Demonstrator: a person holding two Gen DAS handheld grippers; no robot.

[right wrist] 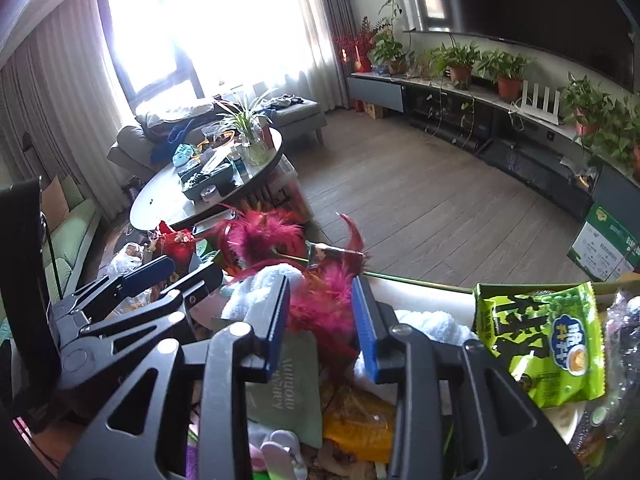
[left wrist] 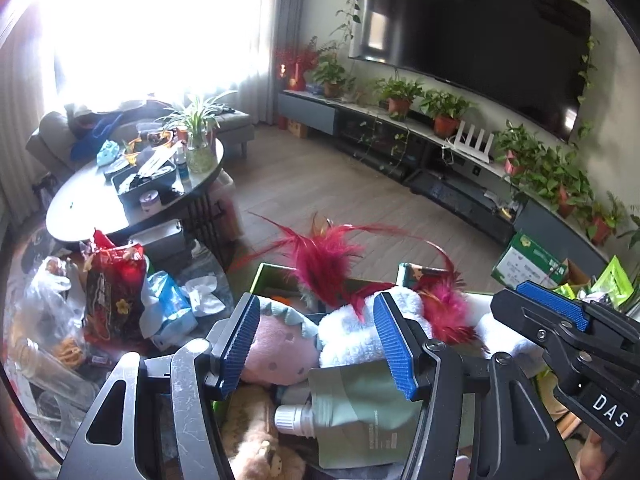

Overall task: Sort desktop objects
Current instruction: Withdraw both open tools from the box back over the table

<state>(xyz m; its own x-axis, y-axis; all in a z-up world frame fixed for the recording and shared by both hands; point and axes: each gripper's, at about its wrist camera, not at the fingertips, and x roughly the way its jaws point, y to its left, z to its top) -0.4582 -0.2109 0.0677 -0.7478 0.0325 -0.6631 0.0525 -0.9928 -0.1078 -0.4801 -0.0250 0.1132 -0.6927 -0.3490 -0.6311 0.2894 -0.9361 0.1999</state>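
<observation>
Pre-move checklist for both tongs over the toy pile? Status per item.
1. Left tongs open: ok.
2. Right tongs open: ok.
3. Nothing gripped by either: ok.
4. Left tongs over the pink plush toy and white fluffy towel: ok.
5. Red feather toy between the right fingers, risk of snagging: not ok.
6. Green spouted pouch free to lift: cannot tell.

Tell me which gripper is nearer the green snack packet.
Right. The right gripper hangs open over the toy box with the green snack packet just beside its right finger; the left gripper, also open, sits farther left, beyond the right one.
</observation>
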